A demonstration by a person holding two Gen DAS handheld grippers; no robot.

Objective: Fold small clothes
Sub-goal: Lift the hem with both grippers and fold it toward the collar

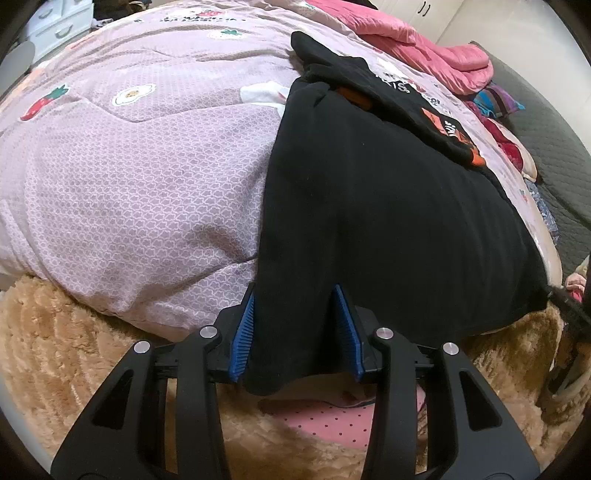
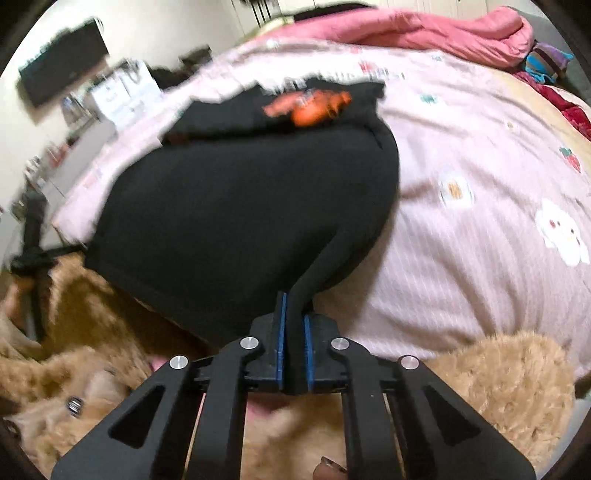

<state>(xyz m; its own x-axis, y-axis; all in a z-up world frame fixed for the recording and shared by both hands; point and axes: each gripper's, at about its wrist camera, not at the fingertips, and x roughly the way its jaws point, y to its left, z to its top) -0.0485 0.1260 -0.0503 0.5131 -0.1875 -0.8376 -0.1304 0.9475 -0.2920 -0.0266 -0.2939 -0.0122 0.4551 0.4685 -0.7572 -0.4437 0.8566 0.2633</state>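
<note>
Black garment: a matte, soft knit with an orange-and-white print near its far end, lying spread on the bed with its near hem hanging over the quilt's edge. A second fold or layer of the same black cloth, bearing the print, lies across its far part.

Left gripper: 2 black fingers faced with ribbed blue pads, partly spread, with a bunched corner of the garment filling the gap between them; both pads touch the cloth, so the corner is pinched.

Right gripper: its blue pads pressed close together on a narrow rope-like fold of the garment's other near corner, which rises from the jaws in a curved strip. This view is motion-blurred.

Quilt: pale pink, with a fine scalloped weave and appliqué flowers, strawberries and a white animal figure; it billows in rounded mounds beneath the garment.

Plush blanket: tan, long-piled and shaggy, lying along the bed's near edge below both grippers. A pink dotted cloth shows beneath the left gripper.

Far side: a crumpled pink duvet, striped multicoloured fabric and a white chest of drawers. A fingertip shows at the lower edge of the right wrist view.
</note>
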